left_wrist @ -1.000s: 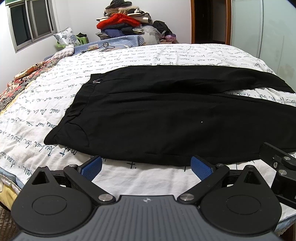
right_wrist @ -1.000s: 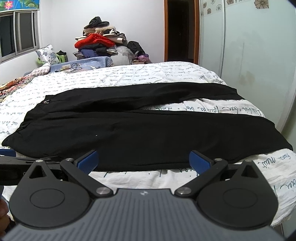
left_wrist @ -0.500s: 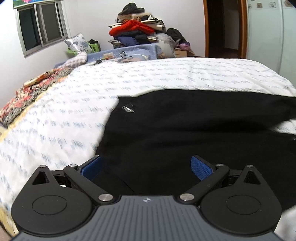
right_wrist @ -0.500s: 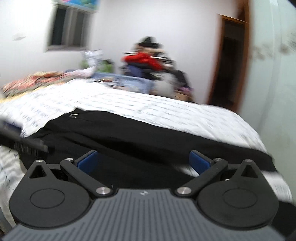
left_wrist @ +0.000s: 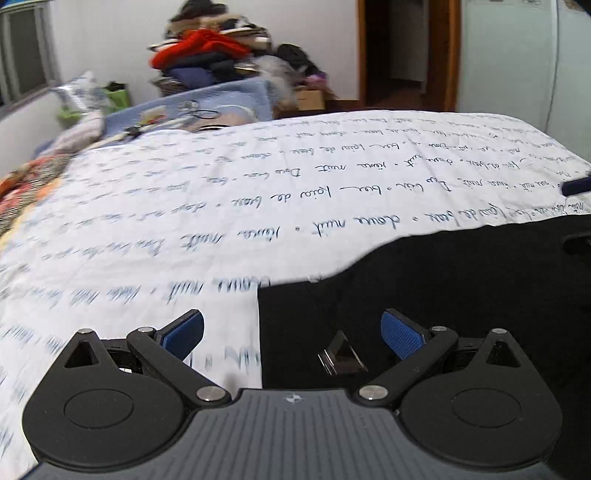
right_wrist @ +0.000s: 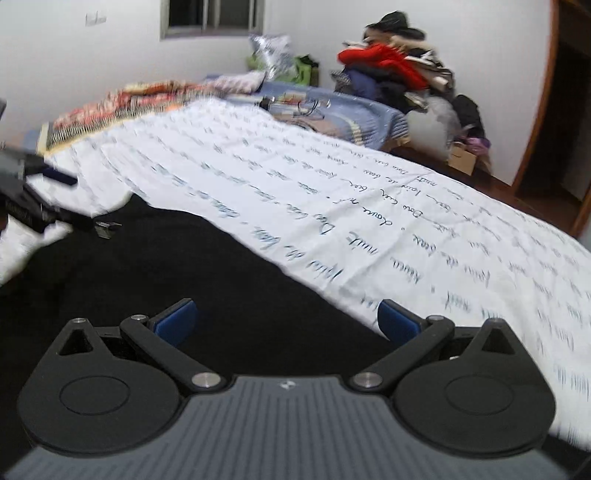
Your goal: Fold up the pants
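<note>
A white-walled bedroom holds a bed whose white bedspread (left_wrist: 229, 206) is printed with lines of cursive script. From the left: a window (right_wrist: 210, 16), a floral quilt (right_wrist: 122, 103) along the bed's far side, a blue blanket (left_wrist: 207, 107) with a cable on it, a heap of clothes (left_wrist: 210, 55) topped with red against the wall, then a dark doorway (left_wrist: 399, 51). The black pants (left_wrist: 461, 295) lie flat on the bedspread, waistband end to the left and the long axis running rightward out of the left wrist view. The left claw (left_wrist: 291, 332) hovers wide open astride the waistband's corner edge, a metal clasp (left_wrist: 341, 354) between its blue pads. The right claw (right_wrist: 284, 319) is also spread wide, low over the pants' far edge where black fabric meets bedspread; nothing is gripped. Both views are motion-blurred.
</note>
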`<state>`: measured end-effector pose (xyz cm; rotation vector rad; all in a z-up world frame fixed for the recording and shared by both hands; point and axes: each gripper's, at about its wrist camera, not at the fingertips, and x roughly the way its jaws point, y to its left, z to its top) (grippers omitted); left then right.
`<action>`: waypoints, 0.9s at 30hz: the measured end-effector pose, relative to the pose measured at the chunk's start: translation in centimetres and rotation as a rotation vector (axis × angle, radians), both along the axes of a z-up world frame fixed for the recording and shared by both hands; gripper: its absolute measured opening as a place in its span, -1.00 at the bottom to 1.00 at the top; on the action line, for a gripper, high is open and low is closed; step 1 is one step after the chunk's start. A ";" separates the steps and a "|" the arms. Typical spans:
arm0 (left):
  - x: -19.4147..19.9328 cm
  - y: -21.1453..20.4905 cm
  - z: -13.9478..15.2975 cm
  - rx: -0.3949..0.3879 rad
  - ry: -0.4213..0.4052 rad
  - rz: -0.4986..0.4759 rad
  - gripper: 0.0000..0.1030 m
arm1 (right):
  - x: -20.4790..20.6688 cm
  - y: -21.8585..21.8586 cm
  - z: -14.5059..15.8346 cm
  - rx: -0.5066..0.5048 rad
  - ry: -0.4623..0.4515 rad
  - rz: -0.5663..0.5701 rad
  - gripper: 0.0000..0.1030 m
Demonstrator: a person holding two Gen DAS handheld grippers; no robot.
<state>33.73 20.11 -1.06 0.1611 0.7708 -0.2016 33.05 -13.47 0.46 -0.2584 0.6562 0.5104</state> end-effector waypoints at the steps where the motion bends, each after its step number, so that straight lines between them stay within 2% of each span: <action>1: 1.2 0.4 -0.6 -0.016 0.012 -0.009 0.99 | 1.6 0.1 -0.5 -0.016 0.011 0.010 1.00; 4: 4.1 1.2 -2.2 -0.095 0.077 -0.063 0.99 | 5.5 0.4 -2.0 -0.027 0.057 0.049 1.00; 7: 6.0 1.2 -3.6 -0.134 0.130 -0.090 0.99 | 8.6 0.6 -3.5 0.000 0.128 0.090 1.00; 8: 6.3 1.3 -3.9 -0.142 0.141 -0.086 0.99 | 9.5 0.7 -4.1 0.011 0.158 0.111 0.96; 10: 6.4 1.4 -4.1 -0.174 0.145 -0.079 0.97 | 10.7 1.0 -5.0 0.000 0.206 0.133 0.74; 11: 6.3 1.4 -3.9 -0.185 0.137 -0.085 0.84 | 11.1 1.1 -5.6 0.001 0.247 0.145 0.61; 12: 6.0 1.3 -3.7 -0.183 0.131 -0.107 0.53 | 11.1 1.0 -5.8 0.015 0.262 0.156 0.47; 13: 5.7 0.9 -3.5 -0.164 0.123 -0.131 0.33 | 10.7 0.8 -5.7 0.023 0.260 0.175 0.34; 14: 5.4 0.5 -3.3 -0.136 0.111 -0.136 0.07 | 10.3 0.7 -5.5 0.028 0.258 0.204 -0.01; 15: 5.2 0.2 -3.0 -0.113 0.103 -0.138 -0.08 | 9.9 0.6 -5.4 0.036 0.262 0.232 -0.41; 17: 4.7 -0.1 -2.5 -0.115 0.102 -0.151 -0.37 | 9.0 0.5 -5.2 0.032 0.266 0.245 -0.77; 18: 4.3 -0.2 -2.3 -0.105 0.087 -0.143 -0.43 | 8.6 0.7 -5.2 0.019 0.252 0.249 -0.86; 22: 2.9 -0.9 -0.8 -0.050 0.019 -0.121 -0.56 | 6.3 1.5 -4.4 -0.046 0.142 0.205 -0.91; 24: 2.4 -1.0 0.1 -0.029 -0.027 -0.089 -0.91 | 5.2 2.2 -3.6 -0.092 0.055 0.174 -0.92; 27: 1.8 -0.4 1.1 -0.012 -0.046 -0.018 -0.91 | 2.6 3.8 -2.2 -0.196 -0.116 0.129 -0.93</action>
